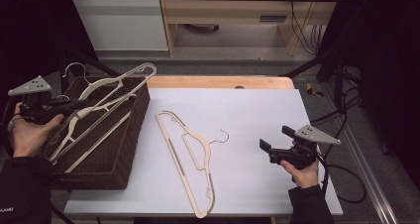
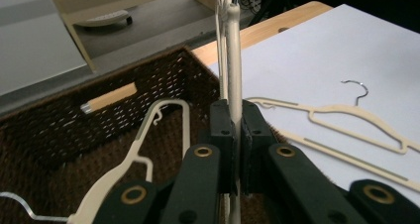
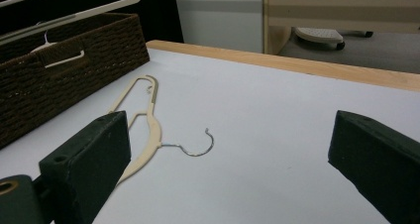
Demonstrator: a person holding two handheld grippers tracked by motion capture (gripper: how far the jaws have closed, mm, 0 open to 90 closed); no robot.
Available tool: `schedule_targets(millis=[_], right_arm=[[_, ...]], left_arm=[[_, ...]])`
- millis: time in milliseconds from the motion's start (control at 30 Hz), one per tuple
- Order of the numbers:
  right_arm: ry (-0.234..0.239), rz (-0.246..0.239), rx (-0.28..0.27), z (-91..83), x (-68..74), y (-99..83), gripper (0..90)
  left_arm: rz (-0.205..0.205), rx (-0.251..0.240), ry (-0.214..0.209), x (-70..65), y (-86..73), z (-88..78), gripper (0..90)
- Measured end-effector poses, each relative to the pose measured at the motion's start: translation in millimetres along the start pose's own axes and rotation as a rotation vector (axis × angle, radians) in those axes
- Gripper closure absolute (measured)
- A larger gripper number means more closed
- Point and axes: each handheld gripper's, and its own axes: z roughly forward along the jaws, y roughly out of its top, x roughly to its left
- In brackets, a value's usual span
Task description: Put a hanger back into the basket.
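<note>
The left gripper (image 1: 81,105) pinches 1 hanger (image 1: 106,92) over the basket (image 1: 130,135), at 9 o'clock. The right gripper (image 1: 275,144) stands spread at 4 o'clock. Risk — the held hanger may snag those inside the basket or tip from its thin-edge grip.

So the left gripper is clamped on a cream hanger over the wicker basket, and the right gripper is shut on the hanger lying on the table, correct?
Not quite. The right gripper is open and holds nothing; the right gripper view shows its jaws wide apart, short of the table hanger. The left gripper is indeed clamped on a cream hanger over the wicker basket.
</note>
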Motion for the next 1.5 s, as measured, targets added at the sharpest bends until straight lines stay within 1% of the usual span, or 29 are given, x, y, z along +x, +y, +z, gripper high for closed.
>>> schedule_targets(millis=[133,233,333,400,467,500,667,767,800,967,1100,1200,1233,1333,1367,1400,1467,1500], right_arm=[[-0.005,0.004,-0.004,-0.1,-0.9,-0.1,3.1],[-0.003,0.005,-0.001,0.3,-1.0,-0.6,3.2],[-0.003,0.011,0.004,1.0,-0.4,-0.7,3.1],[-0.004,0.008,0.004,1.1,-0.5,-0.8,3.1],[-0.005,0.008,0.004,0.9,-0.4,-0.7,3.1],[-0.005,0.009,0.003,0.7,-0.6,-0.7,3.2],[-0.007,0.005,0.006,2.5,0.1,-1.3,3.2],[-0.005,0.004,0.013,3.5,0.9,-1.7,3.2],[-0.004,0.004,0.013,3.7,0.8,-1.8,3.2],[-0.002,0.011,0.016,3.5,0.7,-2.0,3.2],[-0.002,0.006,0.015,3.7,0.1,-2.3,3.2],[-0.007,0.008,0.017,4.5,0.4,-2.6,3.2],[-0.007,0.008,0.017,4.5,0.4,-2.6,3.2],[-0.007,0.009,0.015,4.5,0.2,-2.7,3.2],[-0.006,0.009,0.016,4.6,0.3,-2.8,3.2],[-0.005,0.009,0.019,4.7,0.5,-2.9,3.2],[-0.005,0.010,0.020,4.9,1.1,-3.0,3.2],[-0.006,0.012,0.021,5.2,1.6,-3.0,3.2]], left_arm=[[-0.009,0.024,0.019,8.1,-9.8,-0.1,86.9],[-0.016,0.027,0.027,12.9,-14.6,-1.8,86.9],[-0.039,0.022,0.039,17.9,-20.0,-3.2,86.9],[-0.043,0.033,0.043,21.1,-23.7,-4.6,86.9],[-0.051,0.042,0.050,23.1,-28.5,-5.9,86.9],[-0.049,0.049,0.053,23.9,-30.1,-6.4,86.9],[-0.079,0.069,0.056,27.3,-42.9,-4.1,86.9],[-0.092,0.080,0.046,27.7,-50.5,2.4,86.9],[-0.104,0.084,0.039,27.9,-53.5,5.2,86.8],[-0.126,0.127,0.032,28.3,-67.3,20.4,86.8],[-0.142,0.162,0.027,27.3,-75.9,33.3,86.7],[-0.170,0.170,0.023,29.0,-81.6,38.3,86.7],[-0.183,0.179,0.033,29.7,-83.9,39.0,86.6],[-0.192,0.197,0.072,29.5,-84.1,39.2,85.8],[-0.193,0.207,0.096,28.9,-84.2,40.1,85.4],[-0.189,0.221,0.110,29.3,-85.0,41.0,84.9],[-0.193,0.240,0.135,30.0,-86.7,42.2,84.0],[-0.195,0.239,0.142,30.2,-87.0,42.3,83.5]])
